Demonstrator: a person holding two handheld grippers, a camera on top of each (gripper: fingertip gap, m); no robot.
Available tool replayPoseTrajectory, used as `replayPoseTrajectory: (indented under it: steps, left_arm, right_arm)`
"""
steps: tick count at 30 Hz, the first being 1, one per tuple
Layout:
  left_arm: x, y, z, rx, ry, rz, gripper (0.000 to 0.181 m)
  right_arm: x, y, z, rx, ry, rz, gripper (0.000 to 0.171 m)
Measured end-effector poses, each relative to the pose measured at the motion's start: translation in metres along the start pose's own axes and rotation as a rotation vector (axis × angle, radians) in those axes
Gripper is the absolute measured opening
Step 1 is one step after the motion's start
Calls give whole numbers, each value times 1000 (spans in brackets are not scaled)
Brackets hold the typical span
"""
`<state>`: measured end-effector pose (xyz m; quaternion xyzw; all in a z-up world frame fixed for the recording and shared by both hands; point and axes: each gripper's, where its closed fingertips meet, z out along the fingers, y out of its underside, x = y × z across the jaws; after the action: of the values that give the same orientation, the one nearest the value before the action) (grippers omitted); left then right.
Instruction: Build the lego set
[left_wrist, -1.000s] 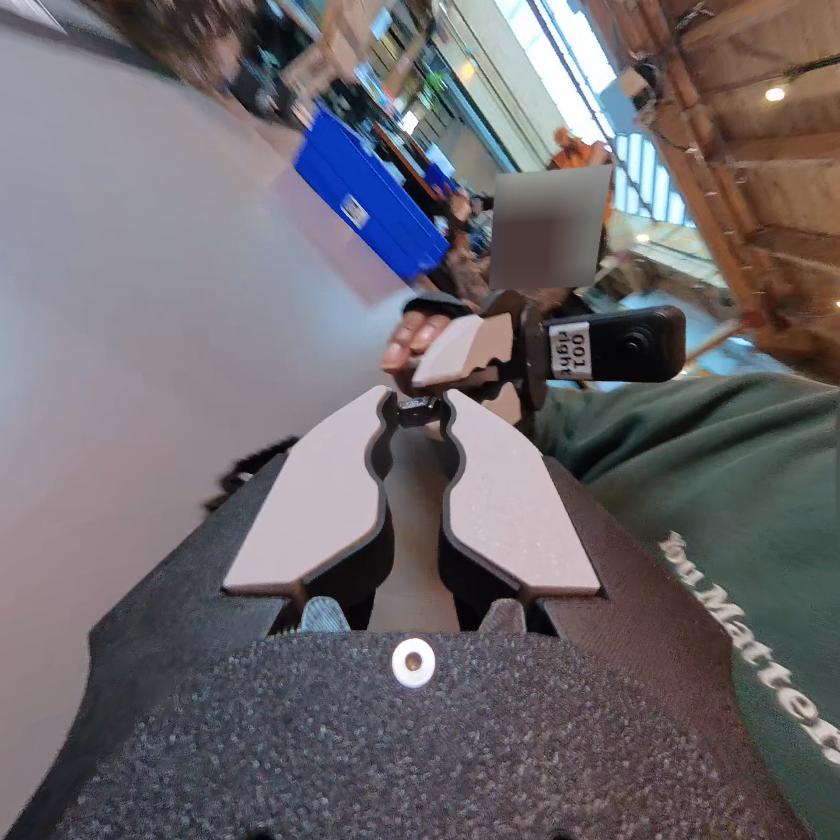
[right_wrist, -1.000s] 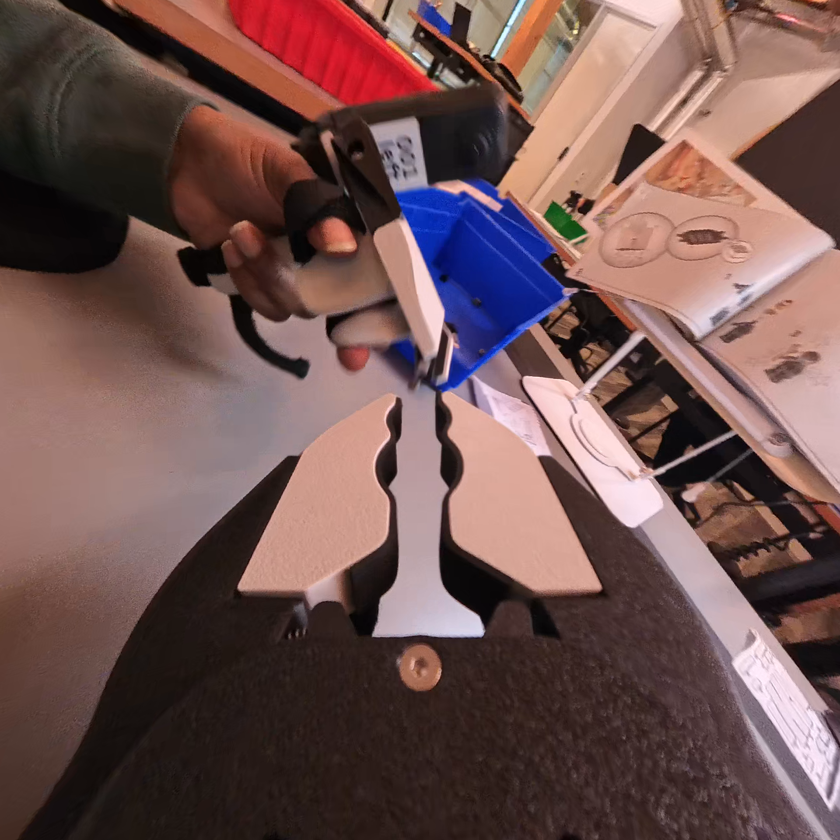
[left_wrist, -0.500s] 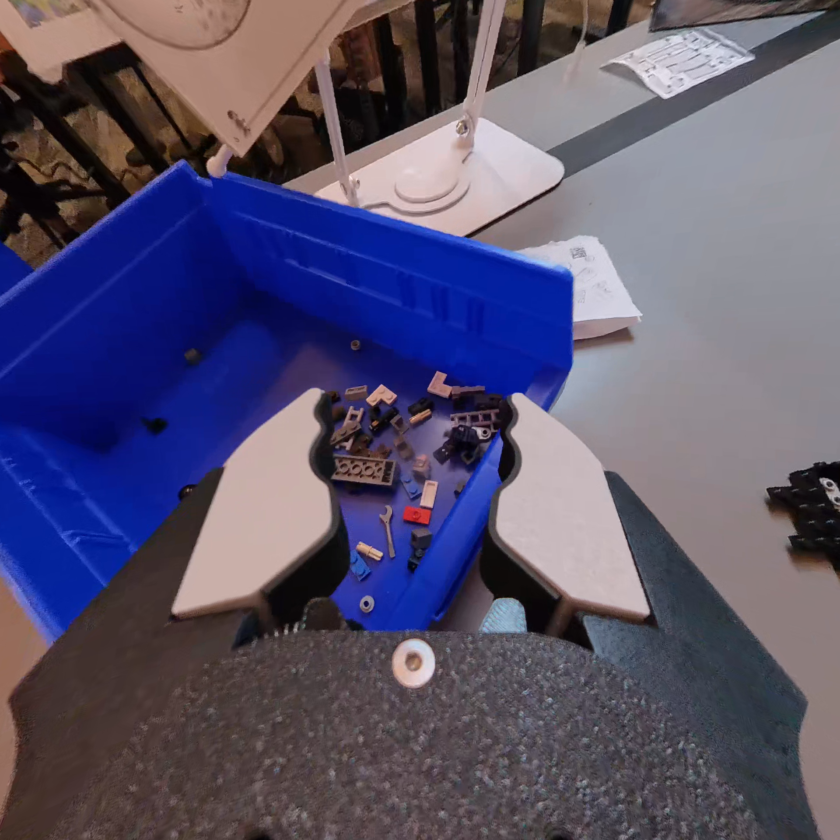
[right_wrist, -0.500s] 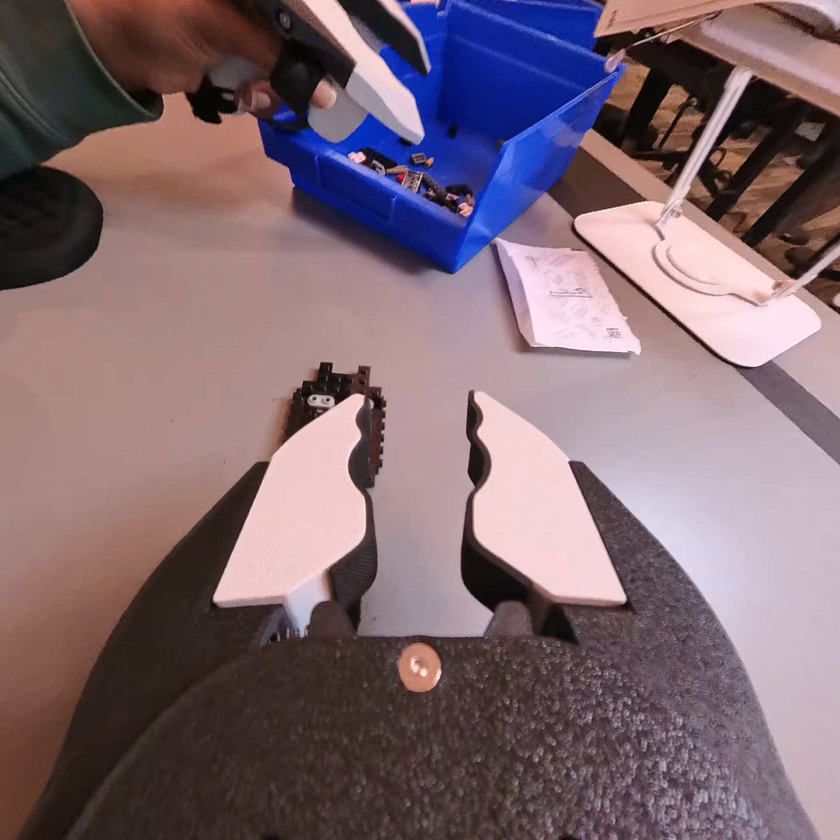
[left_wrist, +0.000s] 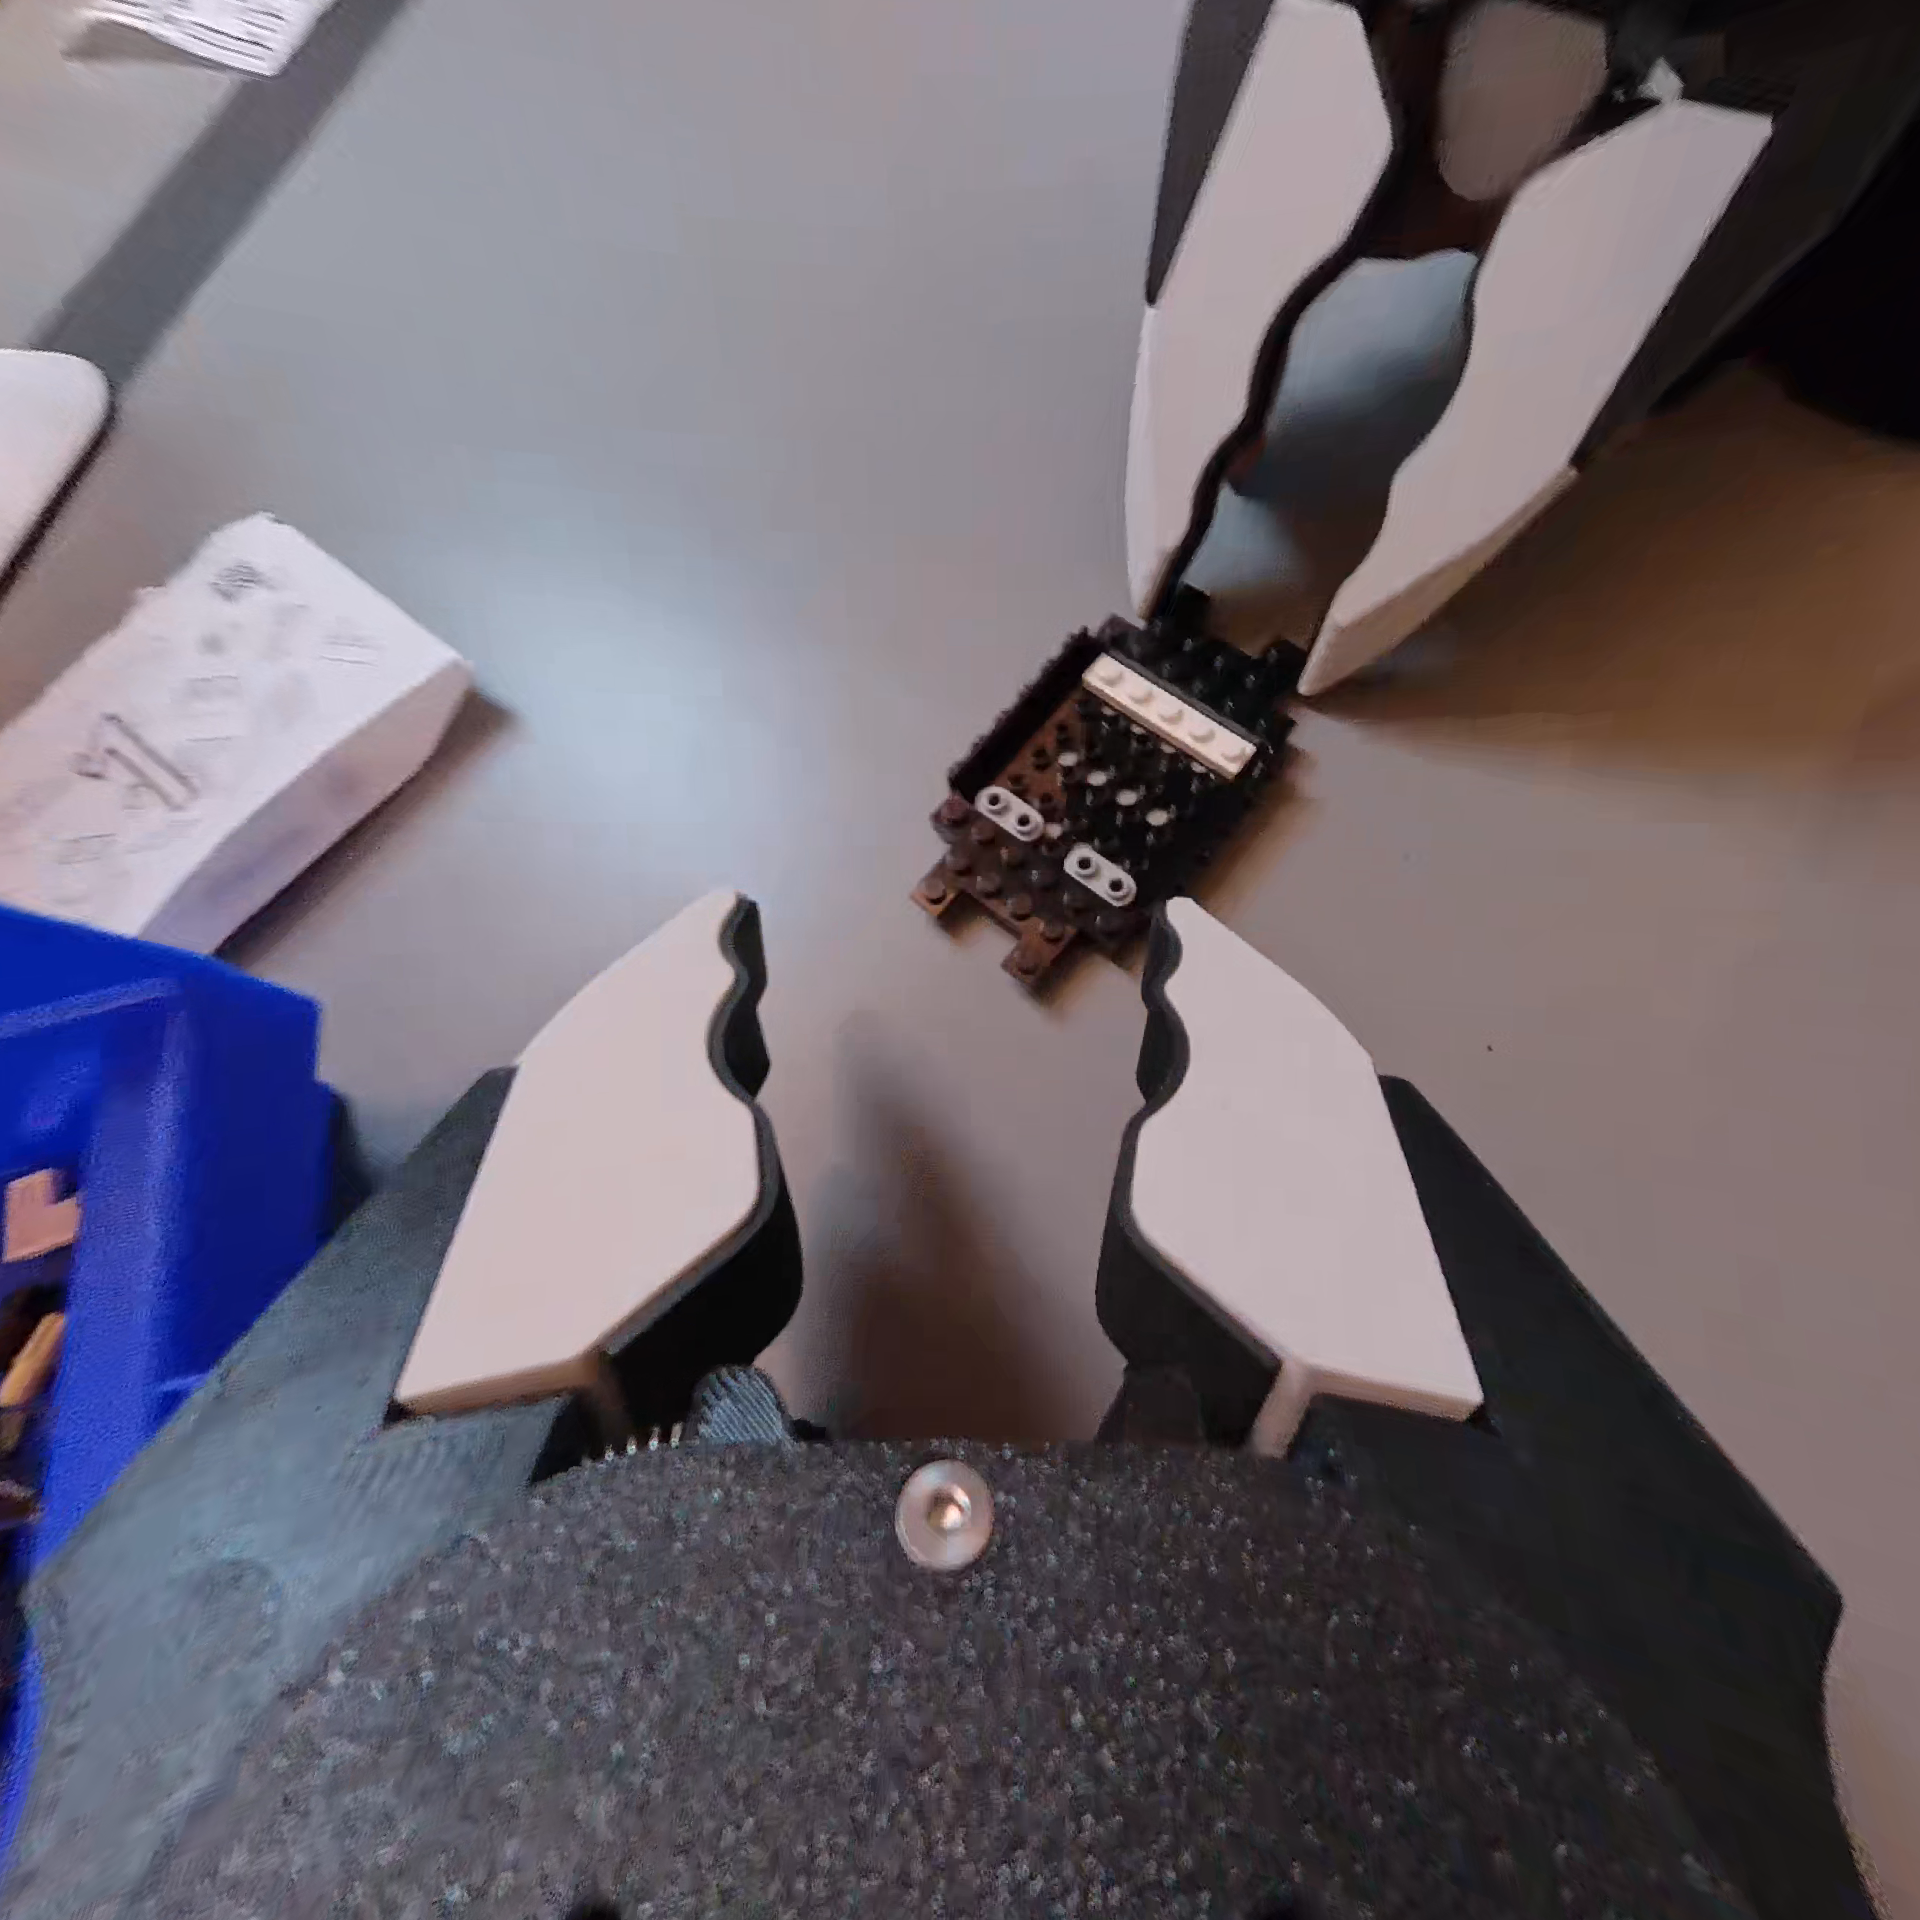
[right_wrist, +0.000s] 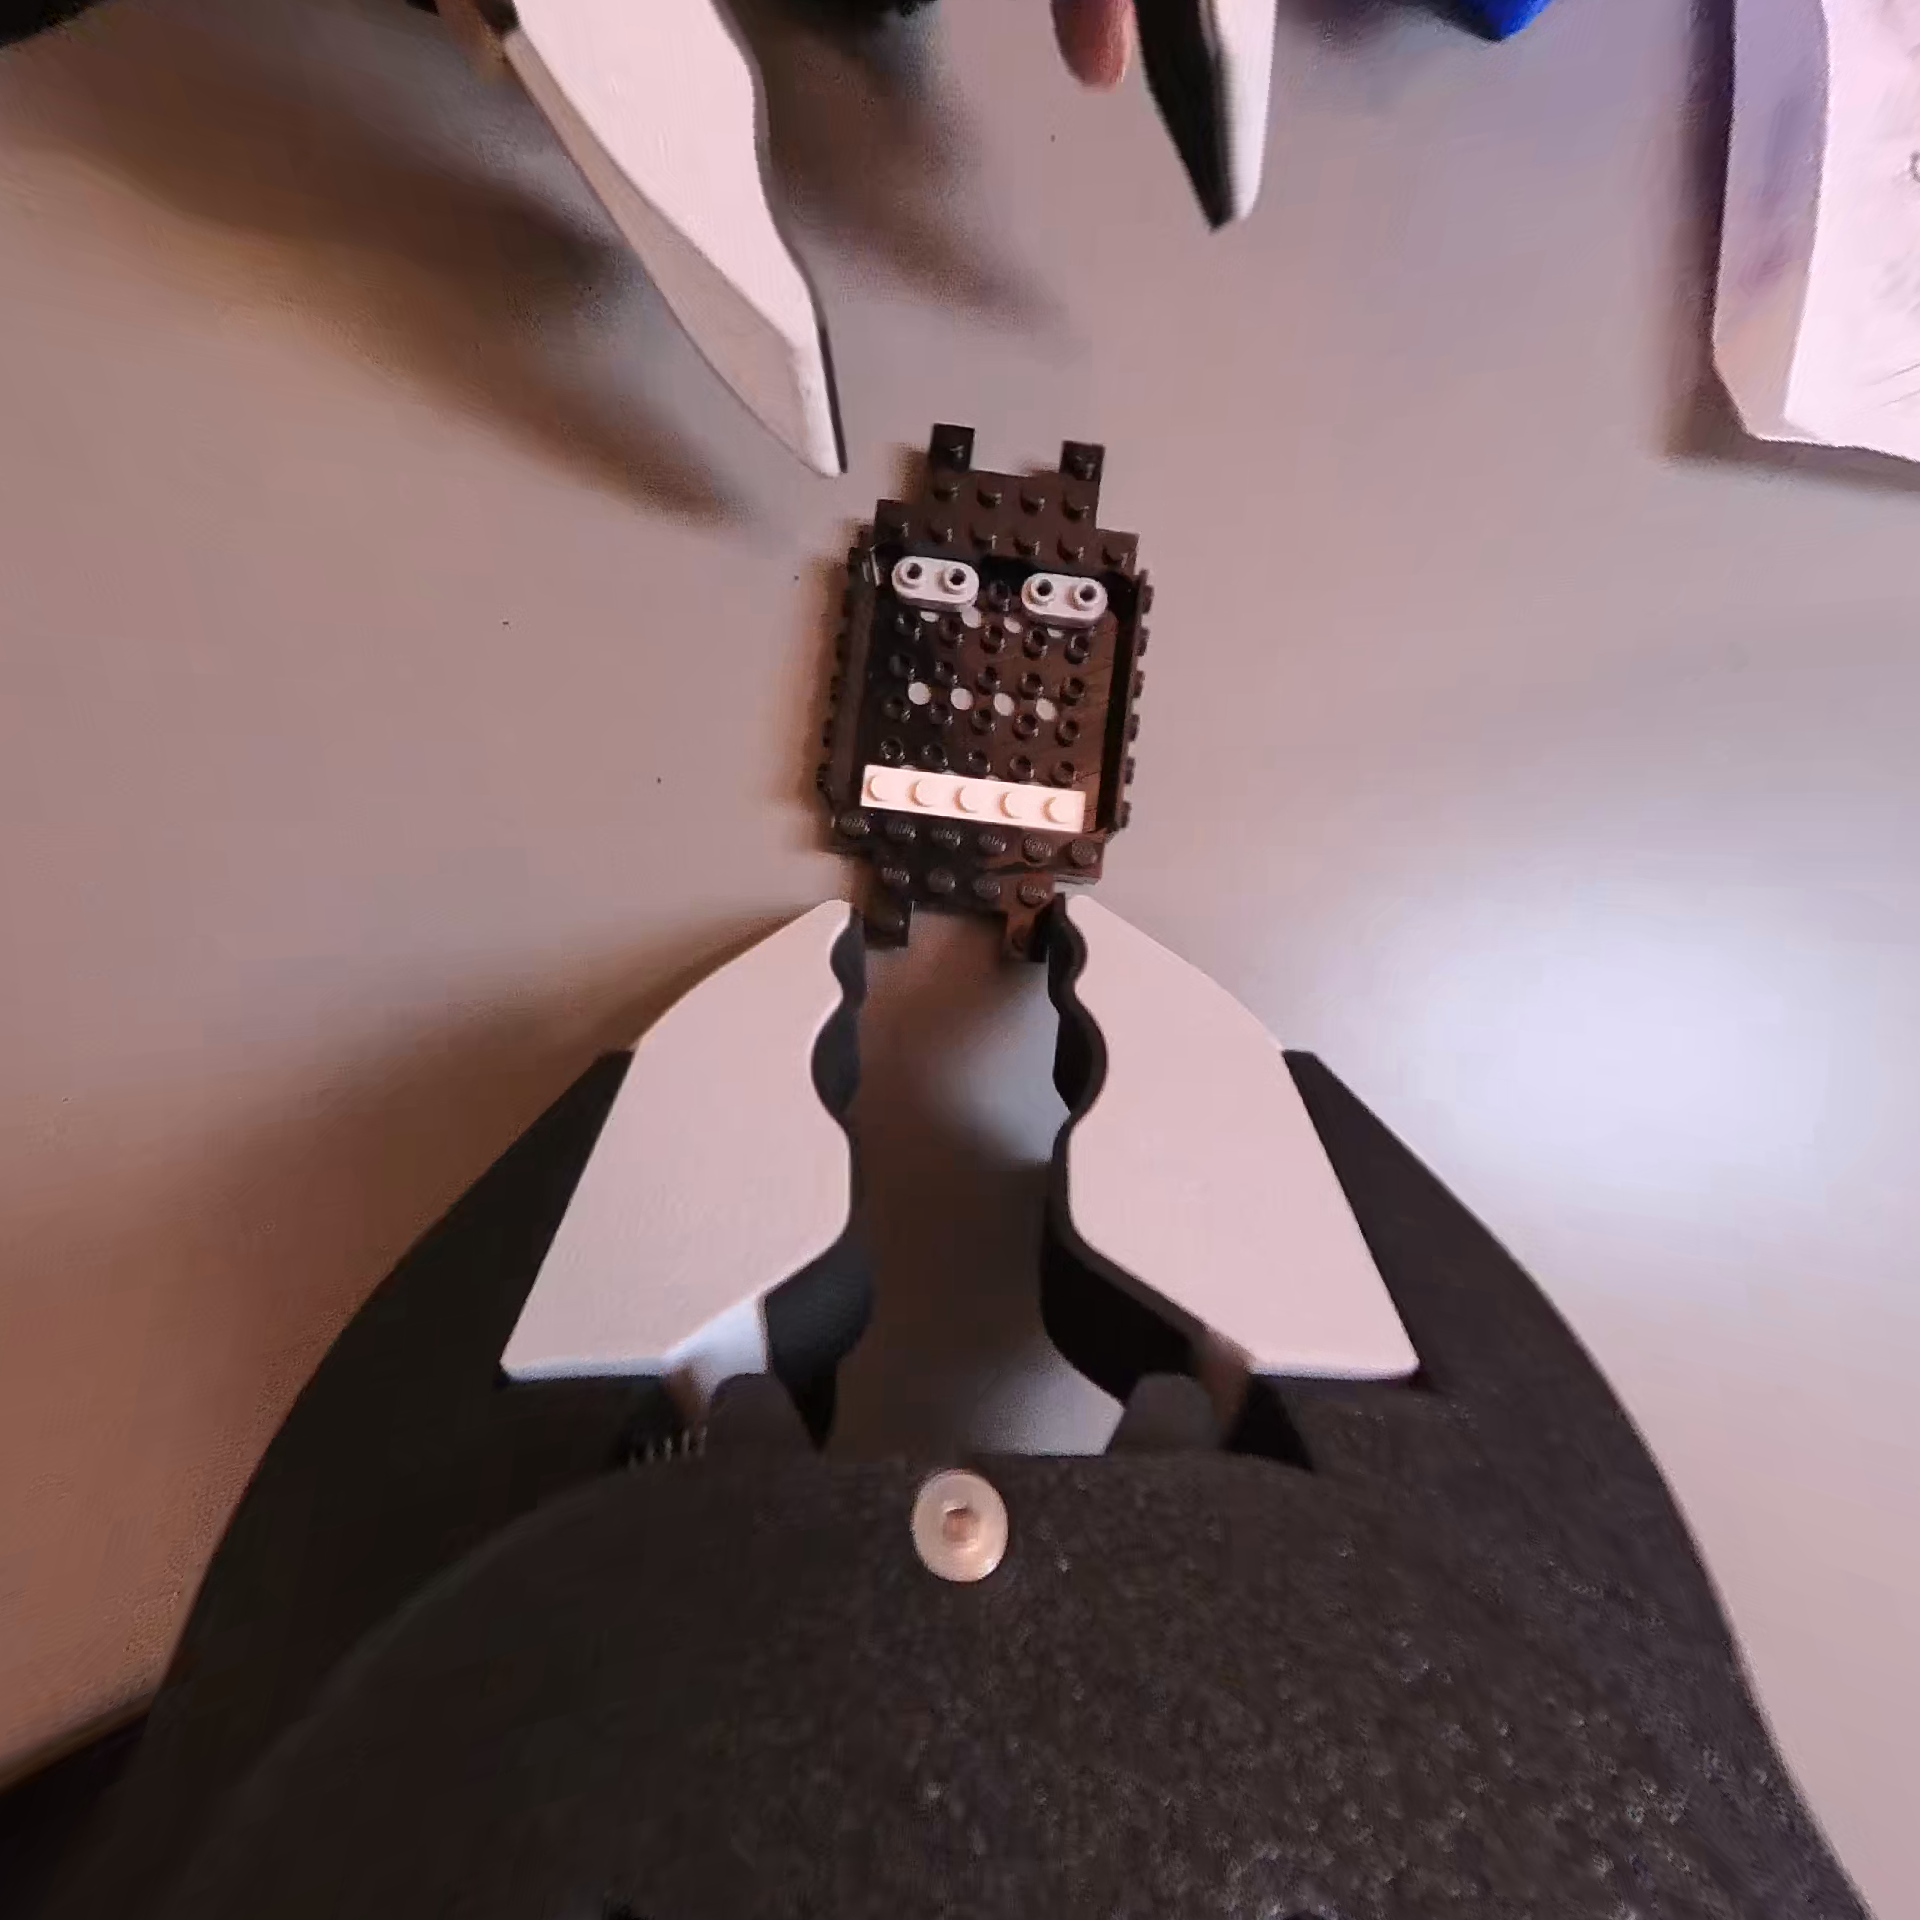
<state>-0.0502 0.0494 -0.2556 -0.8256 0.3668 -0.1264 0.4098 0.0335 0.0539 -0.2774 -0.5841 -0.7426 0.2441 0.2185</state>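
Black studded plates make up the small brick model (right_wrist: 987, 686) lying flat on the grey table (right_wrist: 364, 727), and both grippers close in on it from opposite ends. On top of the model sit a white strip (right_wrist: 974, 800) with a row of studs and two small grey two-stud pieces (right_wrist: 932, 580), one beside the other at the end away from the strip.

At the strip end of the model the right gripper (right_wrist: 951, 925) has its fingers partly apart, the two tips just reaching the model's two little tabs there; whether they press on them I cannot tell. It grips nothing between its pads. From the left wrist view the same gripper (left_wrist: 1226, 649) comes down from above with its tips at the model's (left_wrist: 1112, 800) far edge.

At the other end of the model the left gripper (left_wrist: 945, 935) stands wide open and holds nothing, its right fingertip (left_wrist: 1179, 940) just beside the model's near corner.

Left of the model, well apart from it, lies a folded paper sheet (left_wrist: 197, 717) with printed line drawings, too blurred to read. Nearer the left gripper is the corner of a blue plastic bin (left_wrist: 156, 1174). No brand mark can be made out anywhere.
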Motion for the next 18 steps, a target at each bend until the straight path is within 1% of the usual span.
replayPoseTrajectory:
  steps: [3,6,8,10,12,18]
  left_arm:
    - [14,5,4,-4,86,4,70]
    - [22,1,1,42,145,10,71]
    - [24,-15,-3,136,156,-4,70]
    - [26,-31,-9,226,172,-24,70]
    - [27,-46,-16,312,189,-66,68]
    - [28,-92,-52,610,286,-252,67]
  right_arm:
    - [3,-4,-4,57,-15,2,34]
    - [-1,-26,-20,229,-128,85,33]
    - [-5,-40,-33,348,-205,131,33]
    - [-8,-49,-42,430,-275,171,33]
    - [-10,-57,-50,516,-316,171,33]
    - [-13,-76,-64,681,-263,72,33]
